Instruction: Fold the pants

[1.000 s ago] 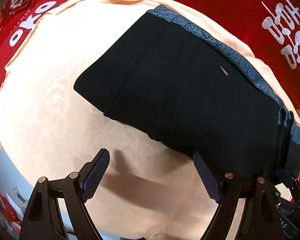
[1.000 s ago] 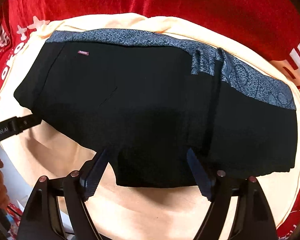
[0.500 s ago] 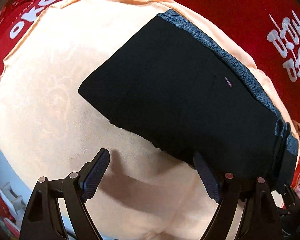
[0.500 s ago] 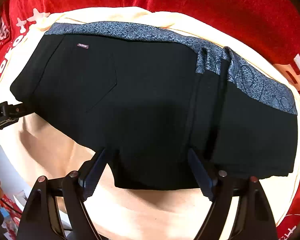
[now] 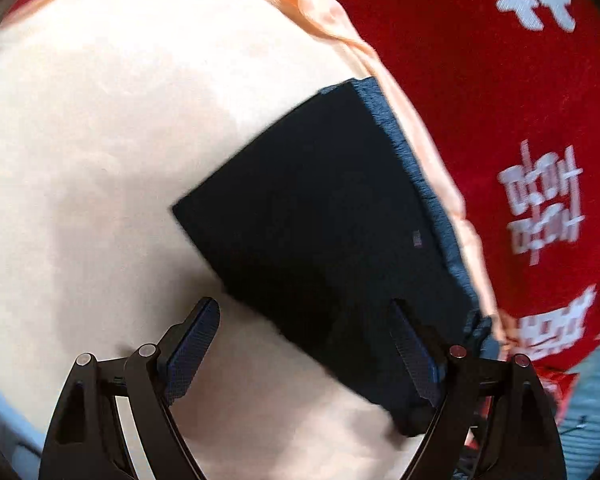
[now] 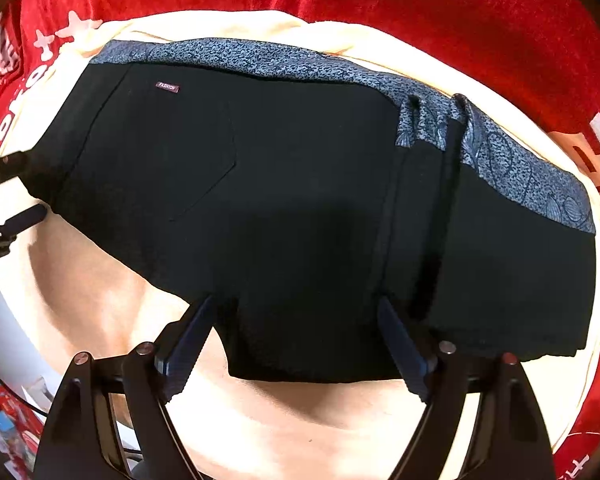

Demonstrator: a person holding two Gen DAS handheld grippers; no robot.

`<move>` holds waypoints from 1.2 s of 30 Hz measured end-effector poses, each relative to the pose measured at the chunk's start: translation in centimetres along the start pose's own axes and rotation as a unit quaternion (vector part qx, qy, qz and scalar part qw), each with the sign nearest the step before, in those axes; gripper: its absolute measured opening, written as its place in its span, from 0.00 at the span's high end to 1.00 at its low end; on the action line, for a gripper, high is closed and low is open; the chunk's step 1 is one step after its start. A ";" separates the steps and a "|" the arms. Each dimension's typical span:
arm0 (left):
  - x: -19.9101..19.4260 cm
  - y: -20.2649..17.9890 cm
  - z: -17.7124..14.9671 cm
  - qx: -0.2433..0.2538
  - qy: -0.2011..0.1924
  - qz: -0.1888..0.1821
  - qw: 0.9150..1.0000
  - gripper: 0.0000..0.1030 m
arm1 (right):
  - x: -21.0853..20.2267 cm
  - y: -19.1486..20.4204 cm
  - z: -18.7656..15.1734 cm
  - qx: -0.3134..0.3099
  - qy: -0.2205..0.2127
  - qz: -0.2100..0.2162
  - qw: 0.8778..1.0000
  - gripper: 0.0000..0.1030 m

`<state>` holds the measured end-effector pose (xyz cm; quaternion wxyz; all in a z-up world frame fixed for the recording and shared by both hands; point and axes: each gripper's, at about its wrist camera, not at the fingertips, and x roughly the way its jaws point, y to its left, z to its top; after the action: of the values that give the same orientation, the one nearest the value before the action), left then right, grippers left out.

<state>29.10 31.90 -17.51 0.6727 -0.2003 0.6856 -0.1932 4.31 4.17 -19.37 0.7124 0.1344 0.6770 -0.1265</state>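
Two spread fingers of the left gripper [image 5: 304, 354] hover empty in the left wrist view; black pants [image 5: 324, 220] lie folded centre-right on a peach cloth [image 5: 100, 160]. Right wrist view: right gripper [image 6: 296, 344], jaws apart, straddles the pants' lower edge. Soft, limp, light; best pinched at a folded corner.

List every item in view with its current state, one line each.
black pants: folded into a flat bundle, patterned waistband along the far edge.
peach cloth: spread flat under the pants.
red cloth: laid beneath the peach cloth.
left gripper: open, empty.
right gripper: open over the pants' near edge, gripping nothing.
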 end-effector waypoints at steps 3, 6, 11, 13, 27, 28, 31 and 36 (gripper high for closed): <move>-0.6 1.8 -0.4 -0.009 0.003 -0.043 0.999 0.16 | 0.1 0.2 -0.2 -0.003 -0.003 -0.001 1.000 0.16; -0.8 2.8 -1.2 0.000 -0.007 -0.062 0.998 0.09 | 0.3 0.5 -0.4 -0.007 -0.006 -0.003 1.000 0.15; -0.5 2.5 -1.4 0.003 -0.021 -0.066 0.998 0.08 | 0.6 0.9 -0.7 -0.009 -0.009 -0.006 1.000 0.15; 1.6 -0.3 -1.8 -0.001 -0.024 -0.064 0.998 0.08 | 0.7 1.1 -0.9 -0.009 -0.010 -0.007 1.000 0.15; 5.0 -4.2 -1.4 0.012 -0.024 -0.026 0.999 0.07 | -0.3 -0.4 -0.5 -0.006 -0.013 0.014 1.000 0.15; 5.1 -4.3 -1.3 0.009 -0.022 -0.017 1.000 0.07 | -0.4 -0.5 -0.5 -0.005 -0.013 0.016 1.000 0.15; 5.3 -4.9 -1.0 -0.001 -0.023 0.010 1.000 0.10 | -1.7 -1.0 -0.1 -0.005 -0.022 0.021 1.000 0.15; 5.5 -6.6 -1.5 0.061 -0.036 0.103 0.992 0.59 | -5.3 -2.8 1.5 0.021 -0.053 0.048 0.997 0.15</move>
<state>27.57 23.39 -18.67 0.7243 -0.0934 0.6649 -0.1570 4.44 1.02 -14.06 0.7493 0.1753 0.6285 -0.1131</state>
